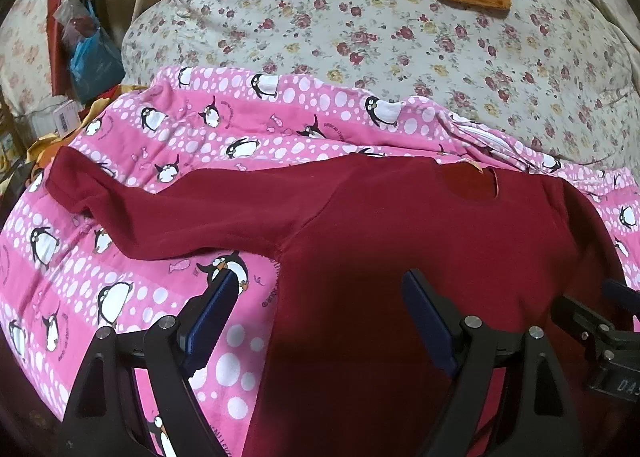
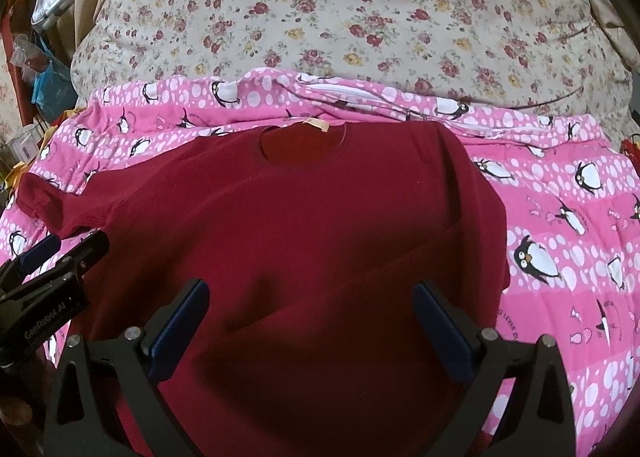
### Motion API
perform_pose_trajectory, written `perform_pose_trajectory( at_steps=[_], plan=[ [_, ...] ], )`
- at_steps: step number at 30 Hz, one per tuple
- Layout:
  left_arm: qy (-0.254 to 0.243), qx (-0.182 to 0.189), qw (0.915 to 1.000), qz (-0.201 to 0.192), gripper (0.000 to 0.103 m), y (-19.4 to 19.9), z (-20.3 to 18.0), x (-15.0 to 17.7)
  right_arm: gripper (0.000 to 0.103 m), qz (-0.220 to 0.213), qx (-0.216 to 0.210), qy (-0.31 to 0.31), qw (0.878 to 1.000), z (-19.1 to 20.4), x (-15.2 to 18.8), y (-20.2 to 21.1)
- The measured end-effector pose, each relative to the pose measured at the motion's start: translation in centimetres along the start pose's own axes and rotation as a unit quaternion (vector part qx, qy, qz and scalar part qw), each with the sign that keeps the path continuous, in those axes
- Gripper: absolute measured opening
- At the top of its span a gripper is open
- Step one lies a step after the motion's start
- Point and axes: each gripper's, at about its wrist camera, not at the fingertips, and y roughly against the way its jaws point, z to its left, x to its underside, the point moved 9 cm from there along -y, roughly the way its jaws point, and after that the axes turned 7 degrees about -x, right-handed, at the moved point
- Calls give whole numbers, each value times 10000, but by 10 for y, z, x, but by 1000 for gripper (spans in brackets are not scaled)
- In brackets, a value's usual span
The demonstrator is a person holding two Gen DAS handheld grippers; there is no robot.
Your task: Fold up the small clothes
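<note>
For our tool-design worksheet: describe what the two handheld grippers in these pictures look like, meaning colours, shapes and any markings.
Both are black, with angular triangular linkage arms joined by round silver pins. The left gripper and right gripper each carry two flat, dark blue finger pads. White lettering reading "GenRobot.AI" is printed on the left gripper's body, seen from the right wrist view. No cables or sleeves are visible.

"GenRobot.AI" on left tongs (image 2: 38,257); "DAS" on right tongs (image 1: 618,291).

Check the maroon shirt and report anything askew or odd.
The maroon shirt lies flat on the pink penguin blanket, but unevenly: its right sleeve is folded across the body, while the left sleeve is spread out sideways. No damage shows.
</note>
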Motion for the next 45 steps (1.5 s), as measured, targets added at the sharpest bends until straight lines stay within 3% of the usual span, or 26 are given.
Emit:
perform_pose_trajectory(
  at_steps=[7,17,21,37,45],
  plan=[
    [318,79,9994,109,67,-1,14,-4,103,68,-69,-161,9998,5,-2,3],
    [972,-234,9939,468,67,-14,67,-2,103,228,-541,-256,9979,47,-10,1],
    [1207,-284,9908,538,67,-17,83,0,103,142,-494,-144,9986,59,-12,2],
    [716,-188,9962,460,67,-13,60,1,103,250,-316,-265,9988,44,-2,-4],
    [714,-209,9959,514,67,-16,60,3,103,286,-267,-257,9989,41,1,-8]
  ],
)
